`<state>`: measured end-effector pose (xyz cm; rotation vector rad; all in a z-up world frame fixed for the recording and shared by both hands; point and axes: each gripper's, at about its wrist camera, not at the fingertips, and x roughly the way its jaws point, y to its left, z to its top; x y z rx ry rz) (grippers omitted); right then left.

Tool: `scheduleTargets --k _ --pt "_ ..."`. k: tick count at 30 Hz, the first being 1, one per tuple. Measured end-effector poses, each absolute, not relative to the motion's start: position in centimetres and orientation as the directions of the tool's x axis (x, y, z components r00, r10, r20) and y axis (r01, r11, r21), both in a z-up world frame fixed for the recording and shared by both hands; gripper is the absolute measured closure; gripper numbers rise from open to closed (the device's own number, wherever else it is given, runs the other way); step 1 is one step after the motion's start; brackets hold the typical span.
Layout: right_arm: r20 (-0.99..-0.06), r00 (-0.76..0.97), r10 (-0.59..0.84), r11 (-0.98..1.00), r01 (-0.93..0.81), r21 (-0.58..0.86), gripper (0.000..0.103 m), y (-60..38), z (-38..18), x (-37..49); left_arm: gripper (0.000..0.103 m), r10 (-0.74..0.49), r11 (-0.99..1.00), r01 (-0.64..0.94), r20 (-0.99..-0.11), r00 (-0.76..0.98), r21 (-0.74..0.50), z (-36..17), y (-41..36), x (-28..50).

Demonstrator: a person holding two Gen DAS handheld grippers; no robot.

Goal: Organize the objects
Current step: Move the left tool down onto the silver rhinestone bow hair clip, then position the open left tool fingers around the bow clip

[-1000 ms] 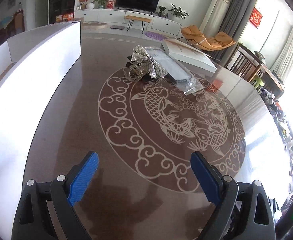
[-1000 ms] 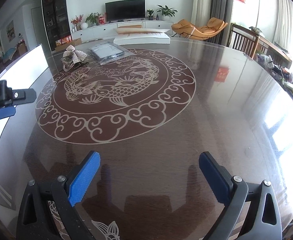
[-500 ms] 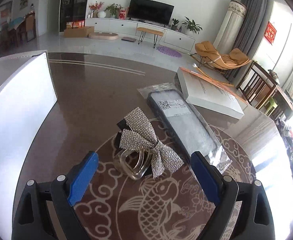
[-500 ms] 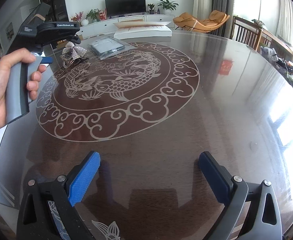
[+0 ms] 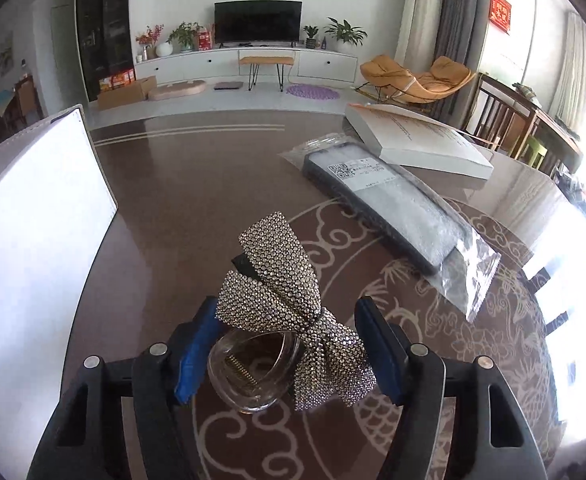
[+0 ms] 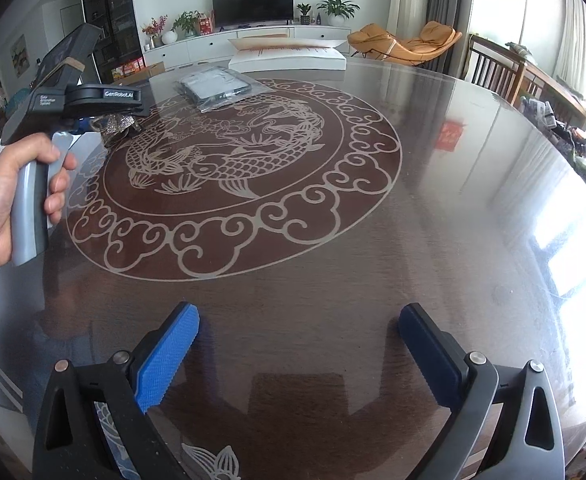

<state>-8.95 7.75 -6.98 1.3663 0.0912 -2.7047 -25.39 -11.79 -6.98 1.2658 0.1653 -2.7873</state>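
The left gripper (image 5: 285, 344) jaws are closing around the rhinestone-bow hair claw (image 5: 289, 320) (right gripper (image 6: 299, 354) jaws wide, empty) and may pinch only the floppy bow, letting the clear clip skid across the glossy surface (image 5: 181, 184).

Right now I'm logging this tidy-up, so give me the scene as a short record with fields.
surface: round dark table with fish pattern
left gripper: jaws closing around the rhinestone bow hair clip, pads not clearly pressing it
right gripper: open, empty, over bare table
bagged phone case: lying flat beyond the clip
white box: at the far edge, behind the case
white panel: left of the clip
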Motion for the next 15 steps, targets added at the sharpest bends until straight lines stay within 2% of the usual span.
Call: scheduleTargets --k 4,7,10,12,15 --pt "-0.801 -0.593 -0.08 -0.993 0.121 0.01 0.002 7.9 -6.9 -8.9 0.037 0.065 -0.993 0.029 -0.758 -0.649 -0.111 -6.9 -11.5 -21.4" --pt "-0.8 -0.594 -0.084 -0.993 0.12 0.015 0.002 8.0 -6.9 -8.9 0.033 0.054 -0.998 -0.015 -0.768 -0.638 -0.058 -6.9 -10.2 -19.1" --pt "-0.8 -0.594 -0.086 -0.993 0.12 0.018 0.002 8.0 -6.9 -8.9 0.02 0.024 -0.999 -0.042 -0.791 -0.611 0.002 -7.2 -9.4 -18.1" --pt "-0.799 -0.595 -0.09 -0.992 0.12 0.022 0.002 8.0 -6.9 -8.9 0.019 -0.02 -0.998 -0.031 -0.791 -0.612 0.049 -7.3 -9.5 -17.5" --pt "-0.798 -0.596 -0.093 -0.992 0.12 0.025 0.002 8.1 -6.9 -9.0 0.018 -0.03 -0.999 -0.007 -0.801 -0.599 0.042 -7.5 -9.8 -17.3"
